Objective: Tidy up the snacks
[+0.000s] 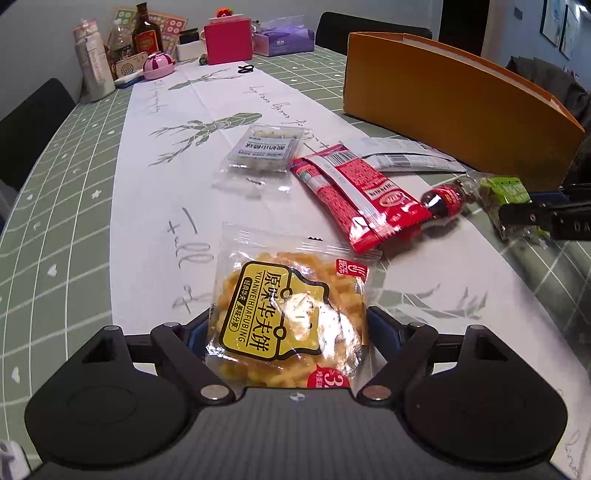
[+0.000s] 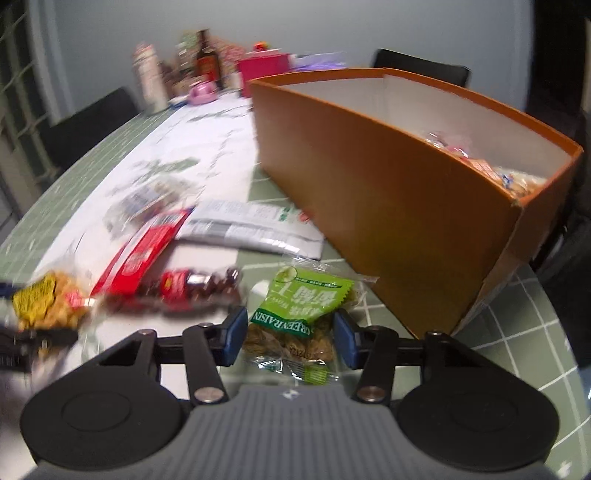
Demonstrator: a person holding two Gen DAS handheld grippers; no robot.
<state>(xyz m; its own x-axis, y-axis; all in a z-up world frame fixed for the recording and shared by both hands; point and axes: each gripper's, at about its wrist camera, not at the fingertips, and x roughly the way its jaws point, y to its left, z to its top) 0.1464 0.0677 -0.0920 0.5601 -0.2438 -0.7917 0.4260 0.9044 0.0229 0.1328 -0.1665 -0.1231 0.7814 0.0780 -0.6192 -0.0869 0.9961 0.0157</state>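
left gripper (image 1: 286,332) clamping waffle pack (image 1: 286,317) lengthwise, right gripper (image 2: 290,334) pinching raisin packet (image 2: 301,317)

A long table (image 1: 66,177) fills the room, covered in a green grid-patterned cloth with a white runner (image 1: 155,177) printed with grey-green deer laid down its middle. Dark chairs stand around it — one at the left side (image 1: 29,122), one at the far end (image 1: 354,27). The wall (image 1: 55,33) behind is plain pale grey-blue. Framed pictures (image 1: 559,26) hang at the far right, and a gridded window (image 2: 18,85) shows at the left — the light is dim and even.
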